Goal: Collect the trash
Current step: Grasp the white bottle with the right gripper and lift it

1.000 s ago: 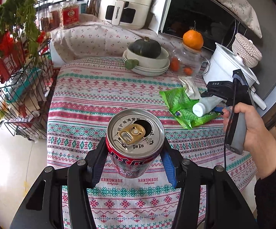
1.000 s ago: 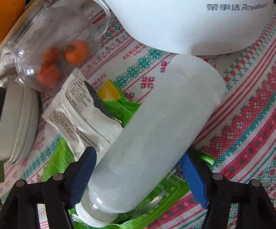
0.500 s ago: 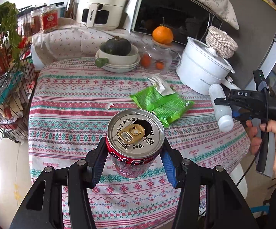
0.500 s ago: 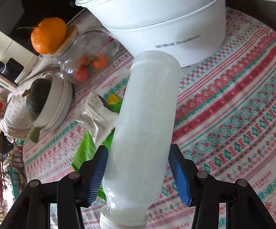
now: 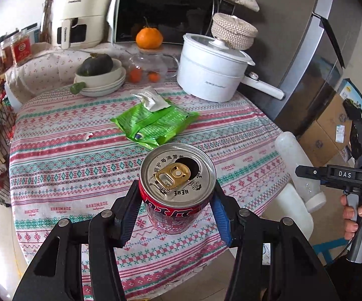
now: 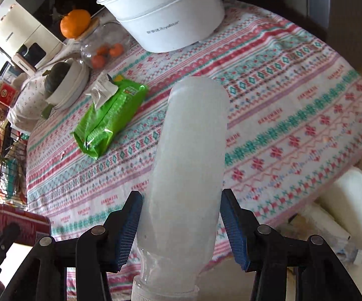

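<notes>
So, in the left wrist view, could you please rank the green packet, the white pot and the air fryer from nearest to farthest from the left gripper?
1. Green packet, mid-table, just beyond the left gripper.
2. White pot, far right of the table.
3. Air fryer, back left, behind the table.

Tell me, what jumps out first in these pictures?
A red drink can, opened, sits clamped in the left gripper above the patterned tablecloth. The right gripper grips a frosted white bottle, cap towards the camera. On the table behind lies a bright green wrapper with a white sachet on it.
</notes>
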Demonstrator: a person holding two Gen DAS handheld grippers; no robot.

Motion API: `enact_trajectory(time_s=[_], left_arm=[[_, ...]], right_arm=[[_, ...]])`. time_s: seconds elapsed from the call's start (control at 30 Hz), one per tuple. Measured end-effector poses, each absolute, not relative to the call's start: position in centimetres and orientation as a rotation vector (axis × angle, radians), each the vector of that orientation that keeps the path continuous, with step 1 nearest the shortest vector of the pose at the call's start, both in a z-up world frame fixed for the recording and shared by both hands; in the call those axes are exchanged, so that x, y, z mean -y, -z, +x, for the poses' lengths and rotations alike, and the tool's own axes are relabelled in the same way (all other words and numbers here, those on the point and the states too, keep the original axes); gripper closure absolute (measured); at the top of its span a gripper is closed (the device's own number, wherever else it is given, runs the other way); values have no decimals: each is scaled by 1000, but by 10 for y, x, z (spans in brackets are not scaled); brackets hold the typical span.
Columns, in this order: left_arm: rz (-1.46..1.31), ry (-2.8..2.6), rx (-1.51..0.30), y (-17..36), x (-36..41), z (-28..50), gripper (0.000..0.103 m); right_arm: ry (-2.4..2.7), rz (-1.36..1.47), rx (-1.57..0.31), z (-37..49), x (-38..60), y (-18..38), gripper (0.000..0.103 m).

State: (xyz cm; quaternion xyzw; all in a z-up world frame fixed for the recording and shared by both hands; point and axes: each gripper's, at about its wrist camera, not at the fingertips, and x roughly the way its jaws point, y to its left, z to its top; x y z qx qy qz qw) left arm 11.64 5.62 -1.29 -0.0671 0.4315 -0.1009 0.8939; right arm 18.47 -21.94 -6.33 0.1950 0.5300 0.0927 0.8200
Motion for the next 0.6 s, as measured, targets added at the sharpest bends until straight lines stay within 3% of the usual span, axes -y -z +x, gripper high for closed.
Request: enact_trajectory(time_s=[0.6], left_arm=[[69,491,-939,46,95,93,47]], right_arm=[[-79,420,-1148,102,330,108,48]])
